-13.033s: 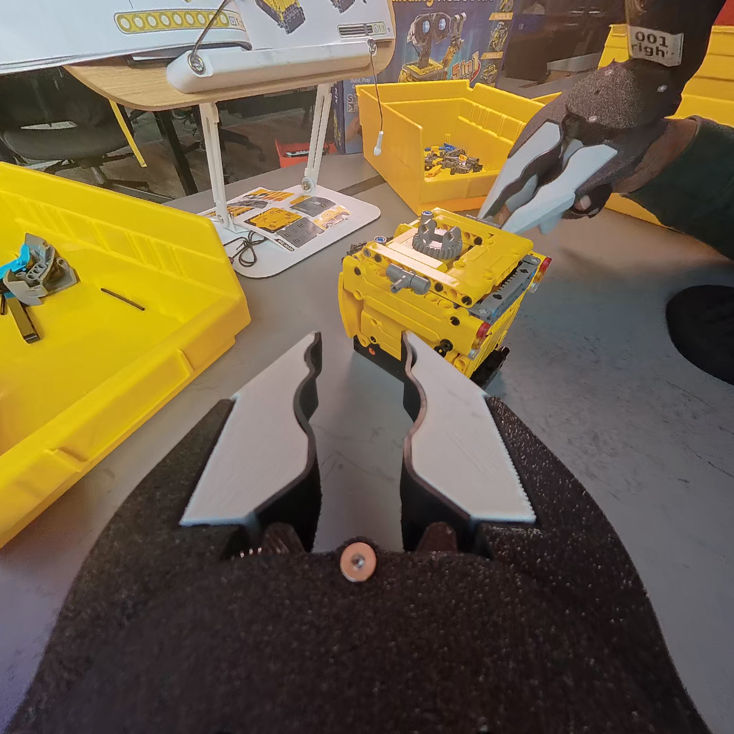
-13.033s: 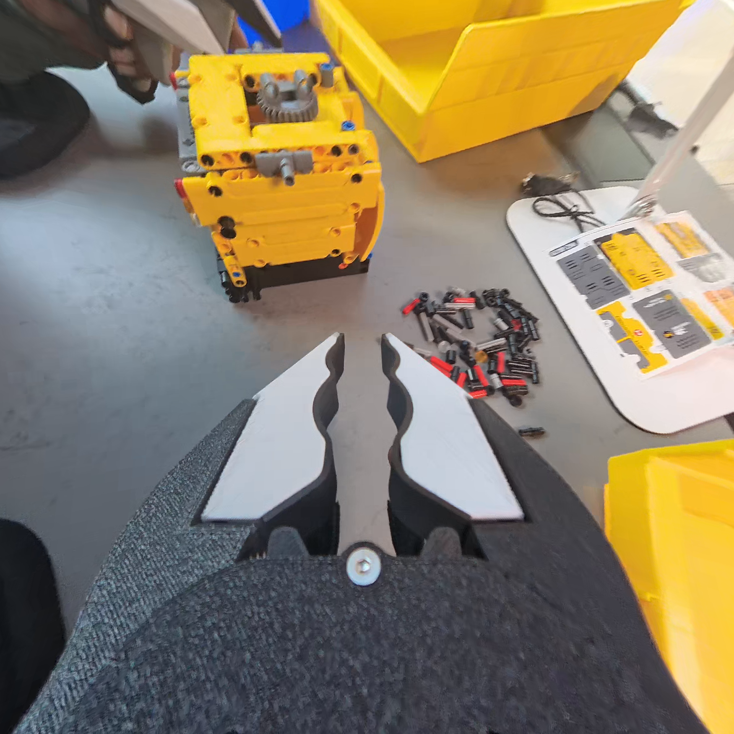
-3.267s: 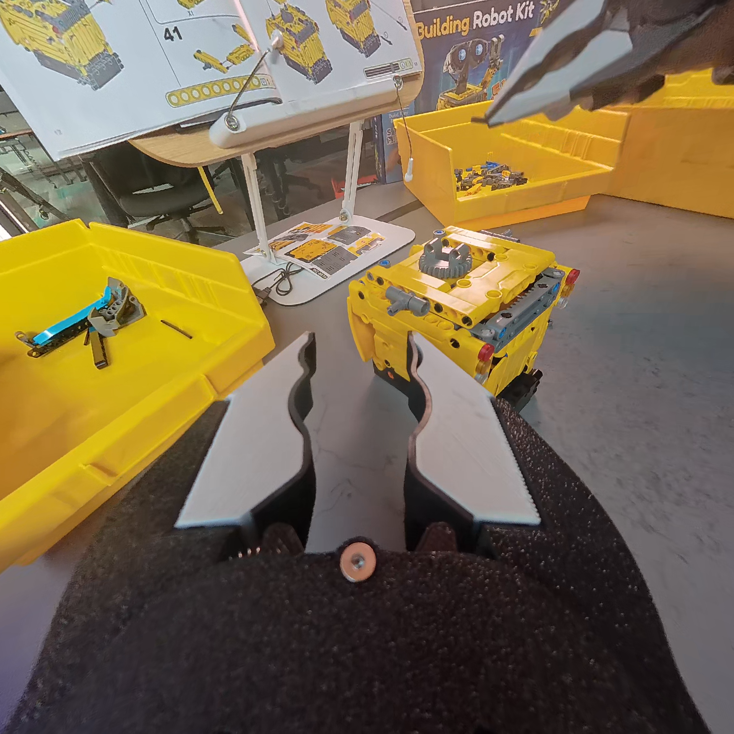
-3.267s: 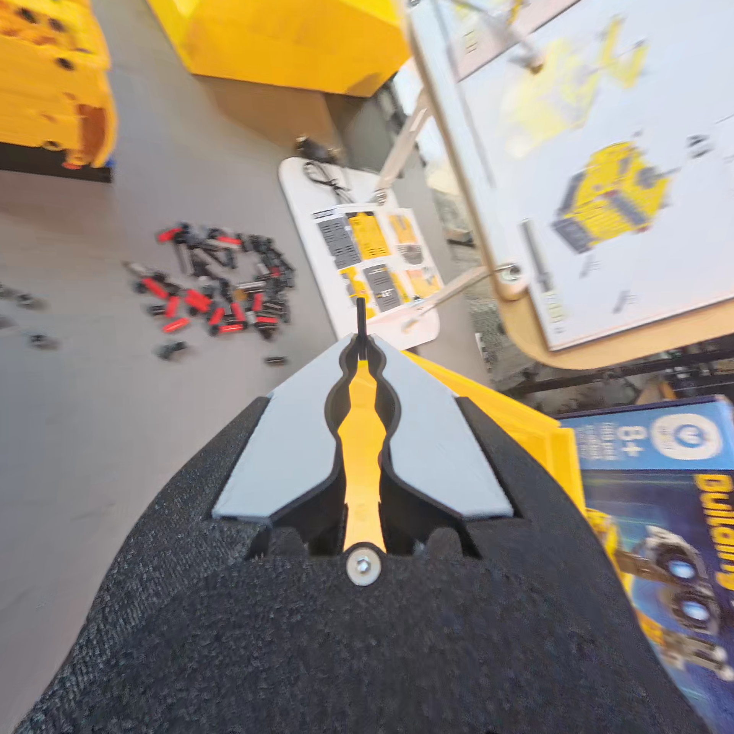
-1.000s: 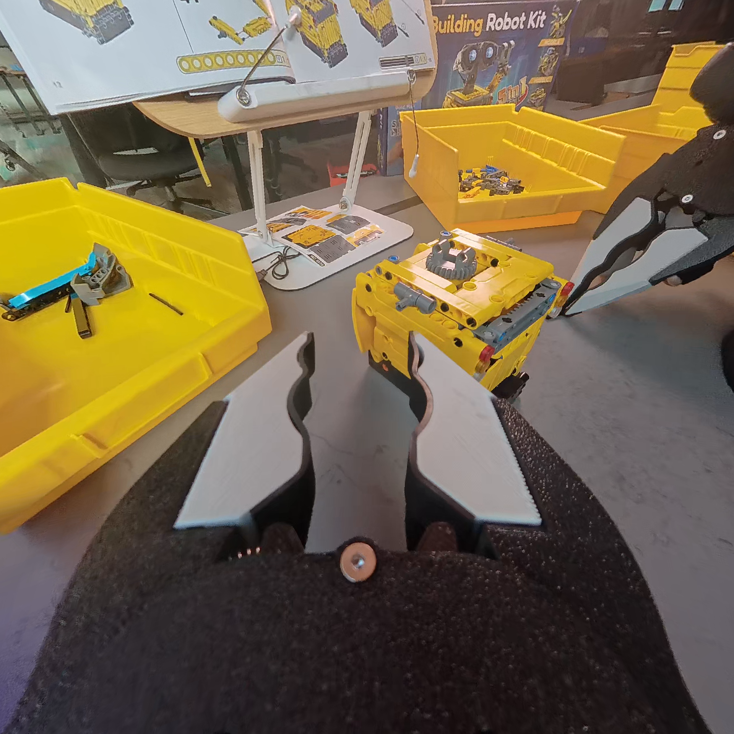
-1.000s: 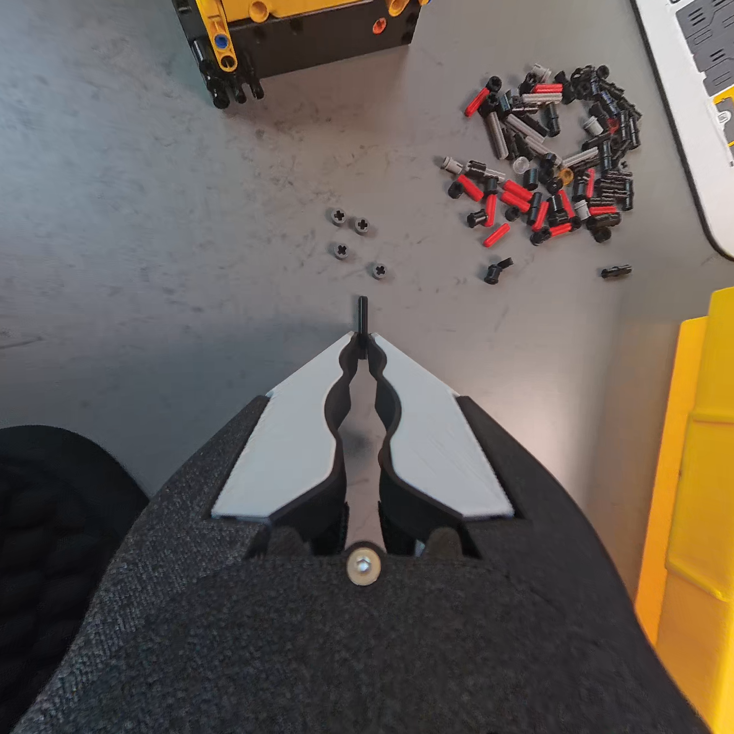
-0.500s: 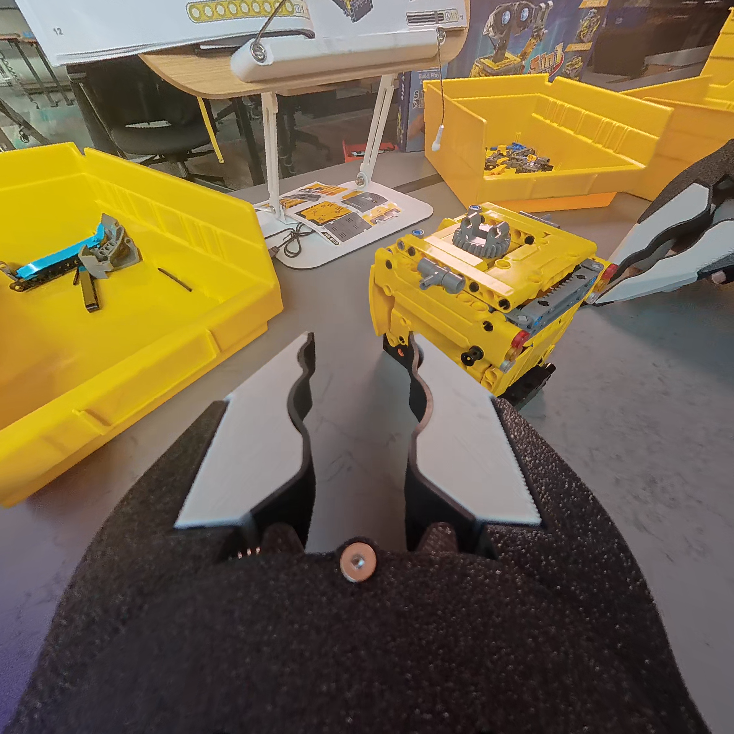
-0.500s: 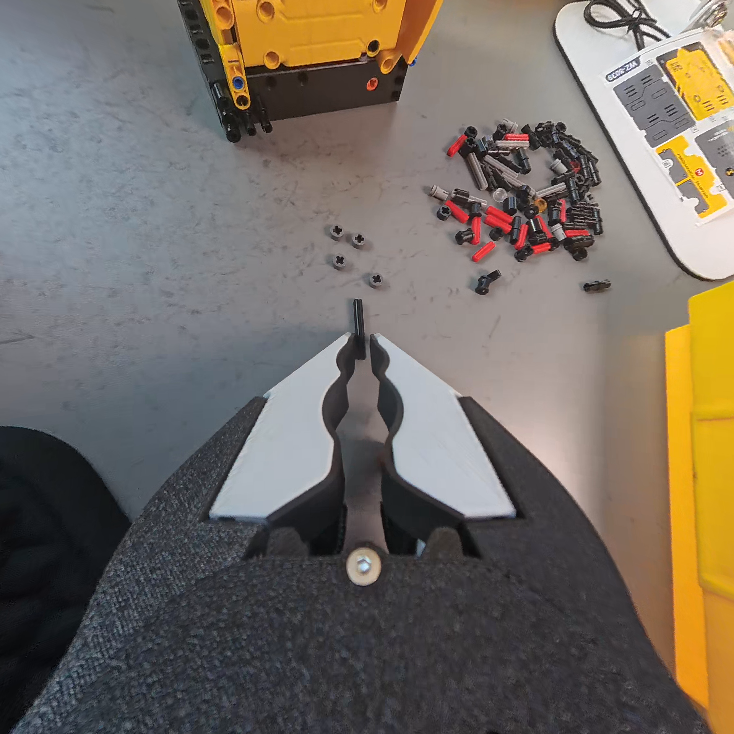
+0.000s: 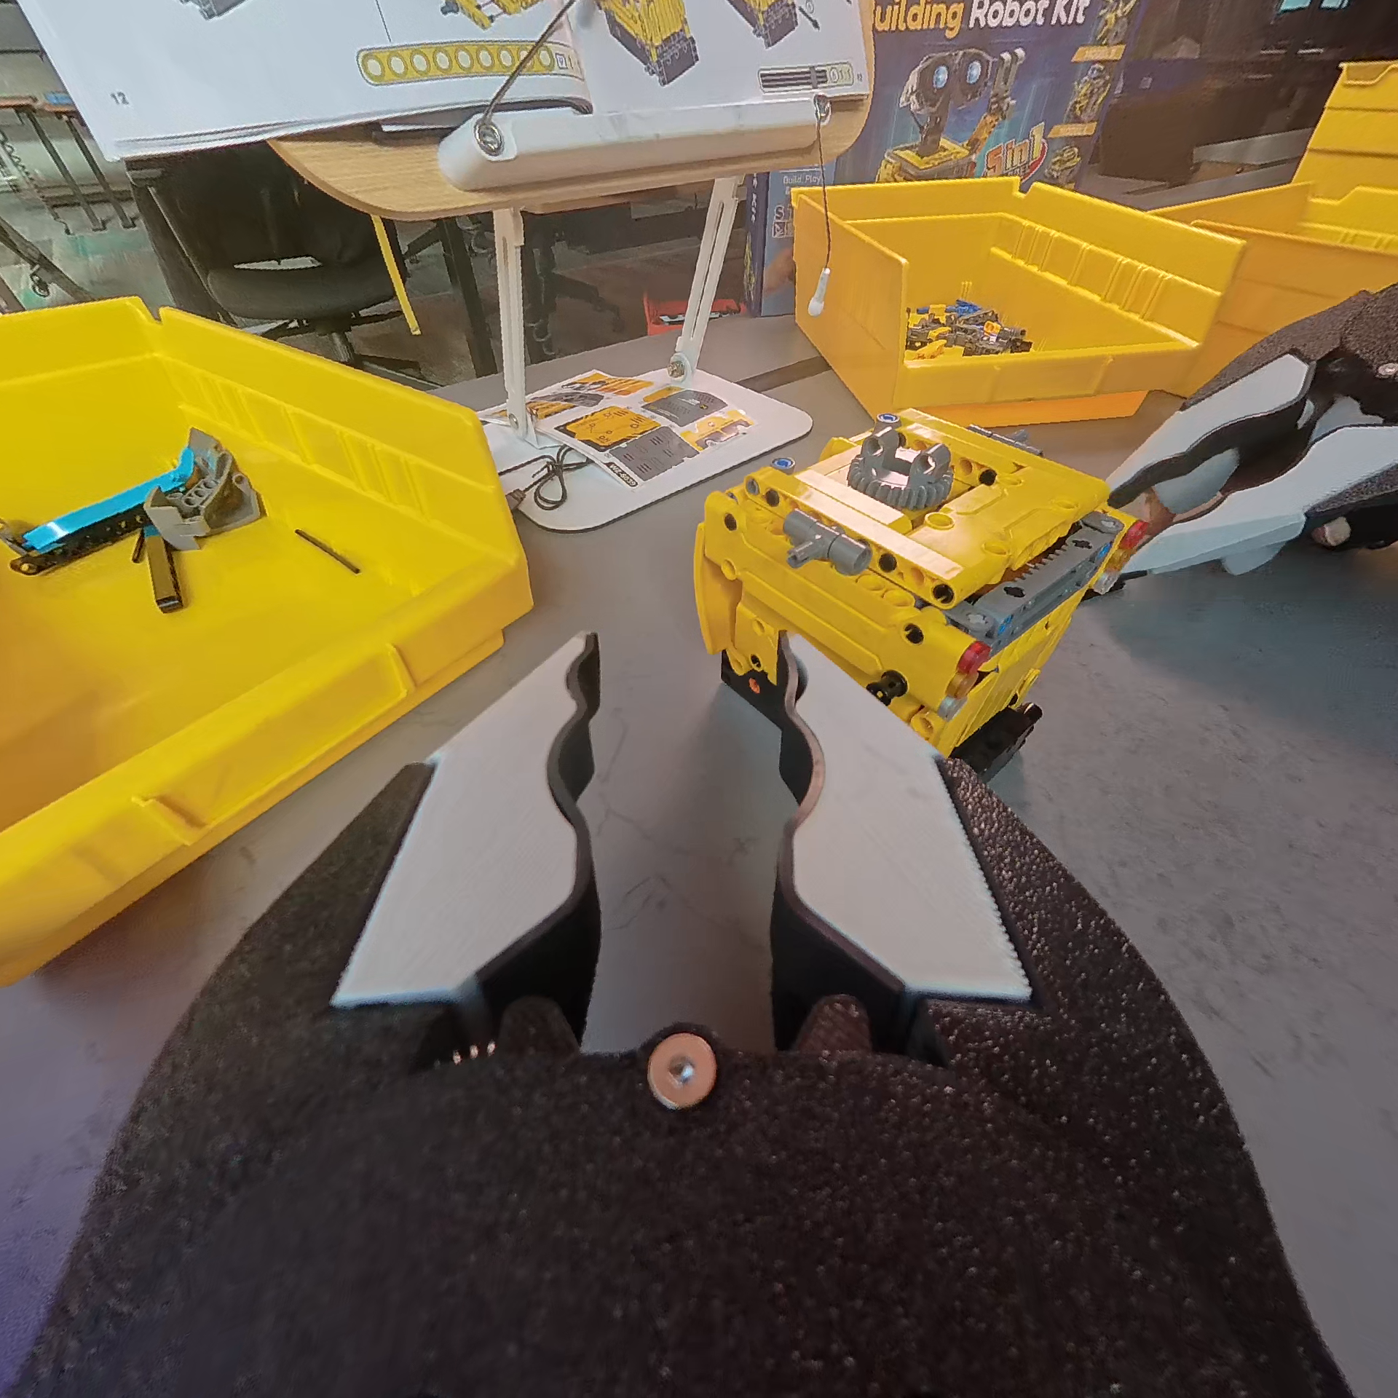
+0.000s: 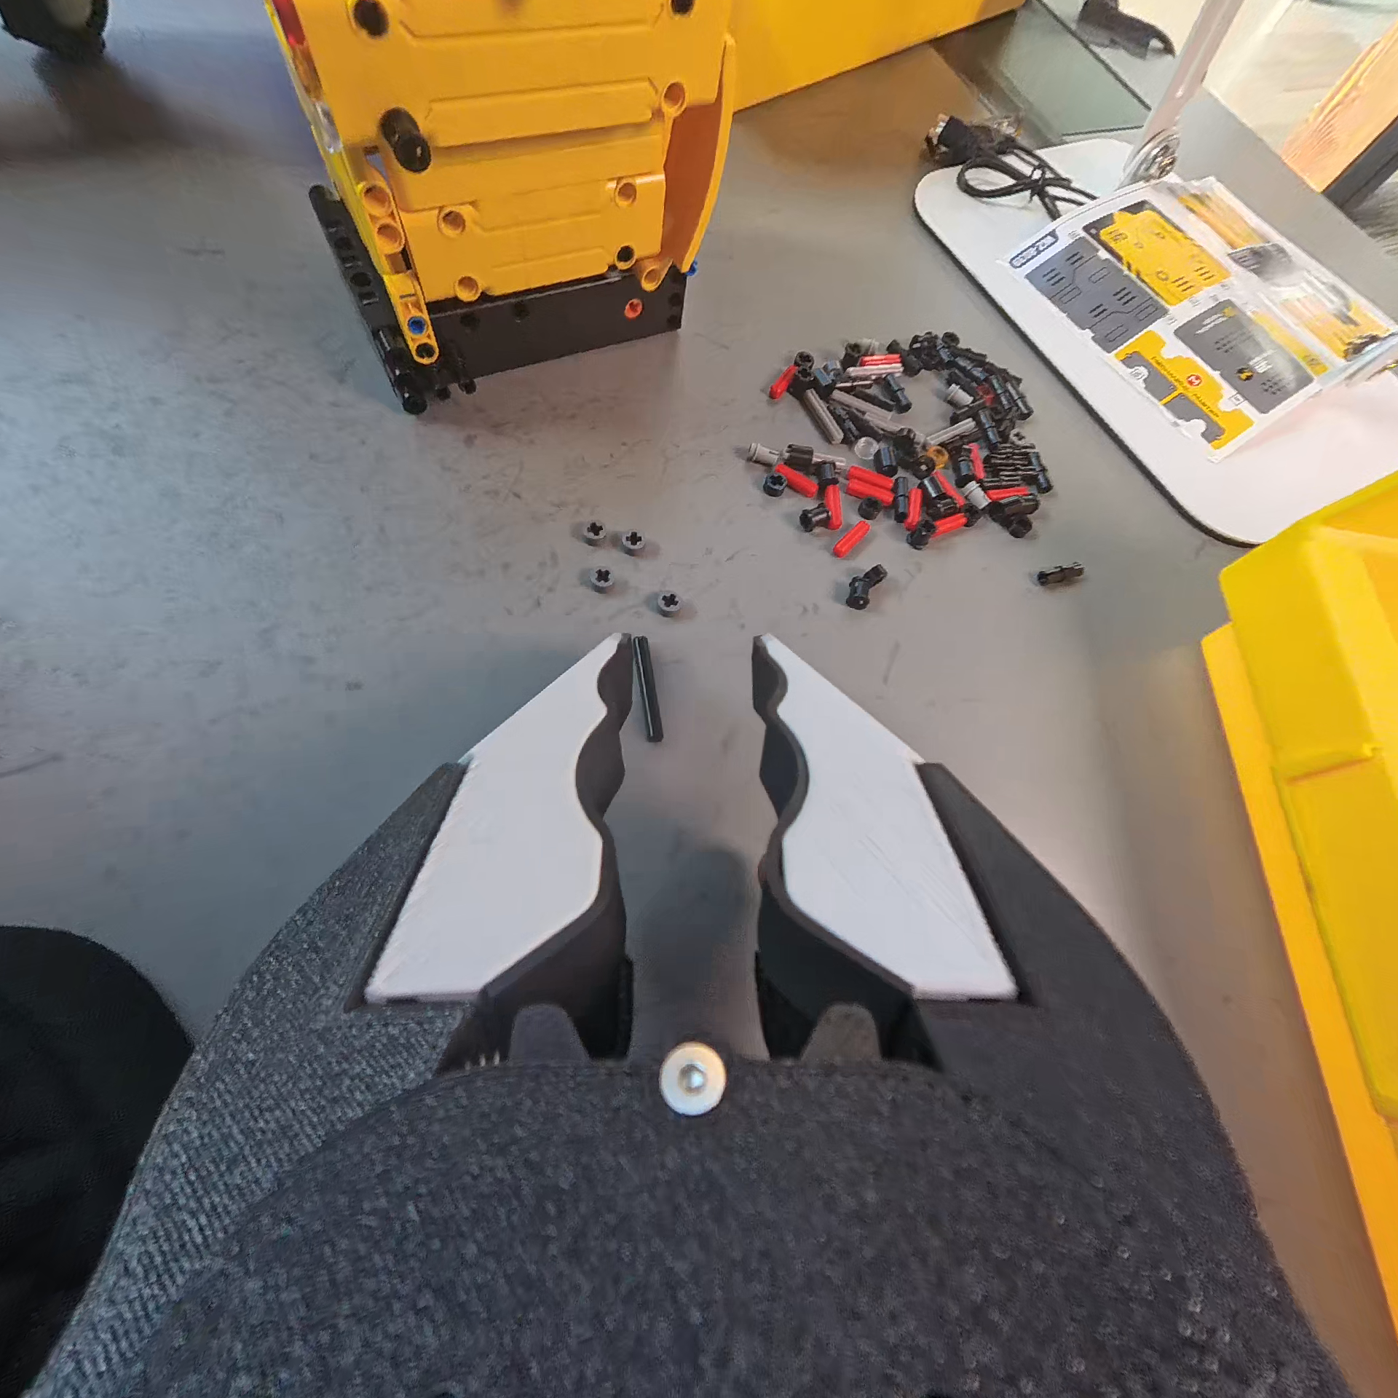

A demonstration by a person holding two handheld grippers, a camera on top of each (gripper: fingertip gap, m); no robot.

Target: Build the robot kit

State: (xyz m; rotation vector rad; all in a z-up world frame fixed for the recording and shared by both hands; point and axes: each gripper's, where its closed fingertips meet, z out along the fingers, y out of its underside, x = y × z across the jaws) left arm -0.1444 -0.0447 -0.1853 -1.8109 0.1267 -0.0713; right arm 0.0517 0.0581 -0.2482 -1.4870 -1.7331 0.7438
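Your right gripper (image 10: pixel 692 643) has its jaws spread wide and holds nothing; a thin black axle (image 10: pixel 647 690) lies flat on the grey worktop (image 10: pixel 227 605) between them, just beside the inner edge of the left finger, whether touching it you can't tell. Just past the tips sit four small grey bushings (image 10: pixel 632 567), loose and apart, and further toward the worktop's right side a heap of red, black and grey pins (image 10: pixel 908 454). The yellow brick model (image 10: pixel 514 189) stands upright ahead, black base on the worktop; its body looks mostly built, grey gear (image 9: pixel 896 473) seated on top. Your left gripper (image 9: pixel 685 666) also has its jaws open and empty, tips near the model's lower front corner, not gripping it. A yellow bin (image 9: pixel 227 605) at the worktop's left edge still carries a blue-and-grey subassembly (image 9: pixel 136 514) and a few loose black pieces. A second yellow bin (image 9: pixel 983 302) toward the far side holds more parts. Judging by that, the axle, bushings, pins and bin parts are all uninstalled. The instruction booklet (image 9: pixel 454 60) sits on a white stand (image 9: pixel 650 446) behind.
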